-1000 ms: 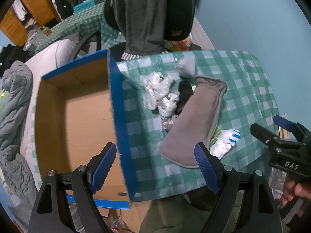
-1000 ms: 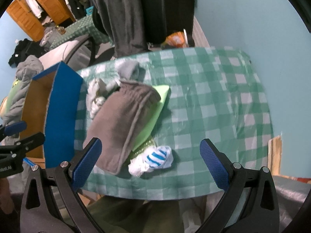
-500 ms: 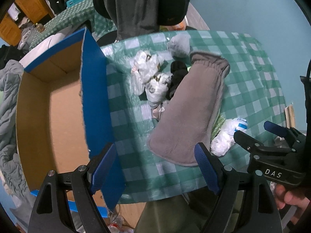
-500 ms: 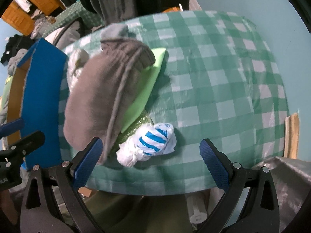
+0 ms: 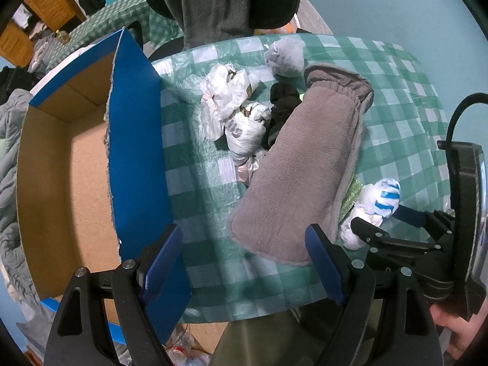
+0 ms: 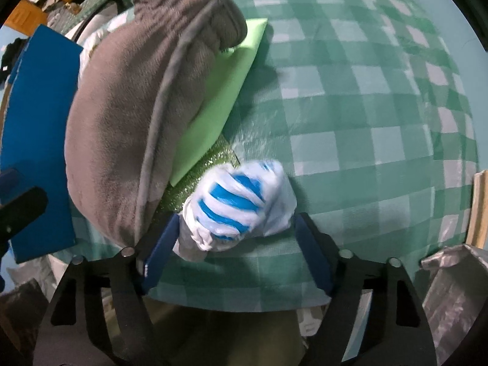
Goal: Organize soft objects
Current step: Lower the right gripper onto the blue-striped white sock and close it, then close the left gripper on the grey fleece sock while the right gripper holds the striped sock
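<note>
A white bag bundle with blue stripes lies at the near edge of the green checked table. My right gripper straddles it, its jaws closing, the pads at the bundle's two sides. The left wrist view shows that gripper at the same bundle. A long grey fleece pouch lies over a green sheet. My left gripper hangs open and empty over the table's near edge, between the pouch and the blue-sided cardboard box.
Crumpled white plastic bags, a black cloth and a grey fluffy ball lie beyond the pouch. Dark clothes hang on a chair behind the table. A grey blanket lies left of the box.
Both grippers have sunk toward the table. The right gripper's jaws have narrowed from wide apart to either side of the striped bundle, which now fills the space between them.
</note>
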Available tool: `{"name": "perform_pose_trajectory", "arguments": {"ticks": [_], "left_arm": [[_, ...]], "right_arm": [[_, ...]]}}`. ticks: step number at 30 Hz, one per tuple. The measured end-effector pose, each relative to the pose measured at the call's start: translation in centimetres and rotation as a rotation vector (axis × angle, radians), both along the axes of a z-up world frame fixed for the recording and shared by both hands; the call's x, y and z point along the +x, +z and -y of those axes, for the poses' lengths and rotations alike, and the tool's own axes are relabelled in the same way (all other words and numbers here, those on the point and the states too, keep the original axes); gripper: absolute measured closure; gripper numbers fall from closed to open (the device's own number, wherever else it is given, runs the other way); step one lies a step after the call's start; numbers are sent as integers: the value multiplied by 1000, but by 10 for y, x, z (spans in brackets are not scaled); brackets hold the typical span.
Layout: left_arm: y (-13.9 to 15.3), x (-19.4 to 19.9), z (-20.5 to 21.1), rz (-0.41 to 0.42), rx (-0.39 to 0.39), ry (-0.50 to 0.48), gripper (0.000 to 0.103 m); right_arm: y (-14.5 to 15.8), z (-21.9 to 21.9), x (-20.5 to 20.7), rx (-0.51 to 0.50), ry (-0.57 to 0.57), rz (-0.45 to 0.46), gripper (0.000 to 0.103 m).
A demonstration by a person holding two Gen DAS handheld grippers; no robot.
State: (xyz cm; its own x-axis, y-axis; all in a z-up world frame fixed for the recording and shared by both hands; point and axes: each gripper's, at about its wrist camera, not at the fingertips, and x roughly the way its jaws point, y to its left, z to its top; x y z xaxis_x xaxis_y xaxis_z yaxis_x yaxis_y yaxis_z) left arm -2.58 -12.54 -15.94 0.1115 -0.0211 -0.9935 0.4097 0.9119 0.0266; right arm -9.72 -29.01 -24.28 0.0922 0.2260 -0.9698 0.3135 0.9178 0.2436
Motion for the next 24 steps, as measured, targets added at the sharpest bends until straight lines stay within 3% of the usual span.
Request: {"name": "perform_pose_trajectory", "arguments": {"ticks": [5,17,24], "left_arm": [[-1,4,7,-4,-1,-2,19],[-6,24,26,-20,-30,2,19],[-10,29,42,-30,-52,-26,19]], "right_arm": [[4,10,-1,-24,21,8,56],[18,41,2,-108,109,49,56],[23,61,16,-81,123,78,56]]}}
